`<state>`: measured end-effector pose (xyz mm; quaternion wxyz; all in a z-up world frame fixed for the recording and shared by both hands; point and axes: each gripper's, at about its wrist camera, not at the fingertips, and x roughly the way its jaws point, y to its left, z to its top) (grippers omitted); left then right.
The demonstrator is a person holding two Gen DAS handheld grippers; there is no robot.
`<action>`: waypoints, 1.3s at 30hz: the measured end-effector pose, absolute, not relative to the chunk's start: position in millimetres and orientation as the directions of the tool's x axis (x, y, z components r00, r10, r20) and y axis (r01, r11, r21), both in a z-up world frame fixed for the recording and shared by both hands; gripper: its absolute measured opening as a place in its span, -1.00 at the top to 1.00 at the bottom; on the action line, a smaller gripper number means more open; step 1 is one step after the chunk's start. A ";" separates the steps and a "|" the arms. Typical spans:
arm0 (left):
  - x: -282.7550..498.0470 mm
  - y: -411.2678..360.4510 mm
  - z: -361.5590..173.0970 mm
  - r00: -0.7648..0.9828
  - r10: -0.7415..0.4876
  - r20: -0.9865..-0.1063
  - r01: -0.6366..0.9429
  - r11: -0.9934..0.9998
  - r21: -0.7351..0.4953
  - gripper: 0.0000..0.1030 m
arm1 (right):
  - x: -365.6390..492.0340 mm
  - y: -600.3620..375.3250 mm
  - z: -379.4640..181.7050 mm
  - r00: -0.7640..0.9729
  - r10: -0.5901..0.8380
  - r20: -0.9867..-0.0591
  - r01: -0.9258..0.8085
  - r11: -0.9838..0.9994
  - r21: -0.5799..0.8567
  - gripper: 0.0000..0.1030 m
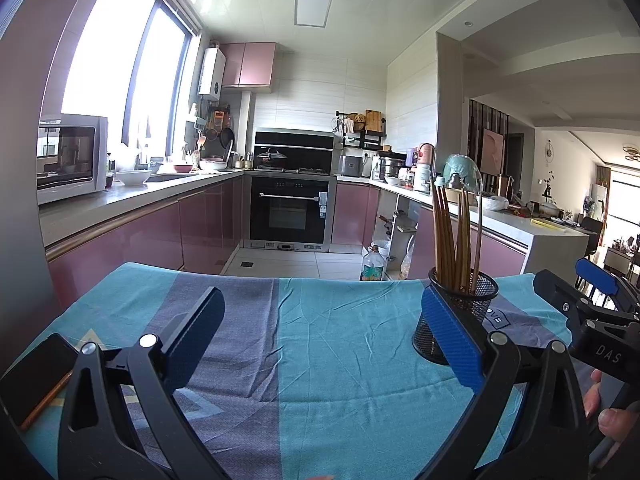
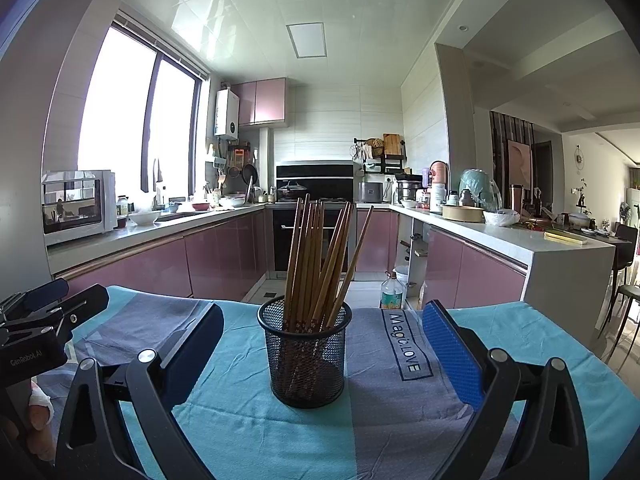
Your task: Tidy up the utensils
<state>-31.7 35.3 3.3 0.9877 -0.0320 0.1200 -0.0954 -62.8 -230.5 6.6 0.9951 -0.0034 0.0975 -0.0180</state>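
At the near left edge a phone (image 1: pixel 38 376) lay on the blue and grey cloth (image 1: pixel 320 340). Our left gripper (image 1: pixel 324 340) hung over bare cloth, jaws spread wide and empty. To its right, the black mesh holder (image 2: pixel 306 354) stood upright, filled with wooden chopsticks (image 2: pixel 320 260). Our right gripper (image 2: pixel 324 352) faced it, jaws parted to either side without touching.

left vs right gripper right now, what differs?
The mesh cup of chopsticks stands centred ahead of the right gripper, but off to the right of the left gripper. A phone lies beside the left gripper only. Both are open, empty, above the cloth.
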 end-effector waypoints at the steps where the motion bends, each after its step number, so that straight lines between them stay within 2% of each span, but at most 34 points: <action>1: -31.9 35.2 3.2 0.953 -0.197 -0.231 0.181 0.980 -0.087 -0.89 | -62.9 -230.5 6.6 0.981 -0.037 -0.193 0.036 0.999 -0.010 -0.87; 39: -32.0 32.5 0.9 0.952 -0.198 -0.233 0.184 0.980 -0.081 -0.89 | -63.1 -231.1 2.4 0.981 -0.038 -0.192 0.037 0.999 -0.009 -0.87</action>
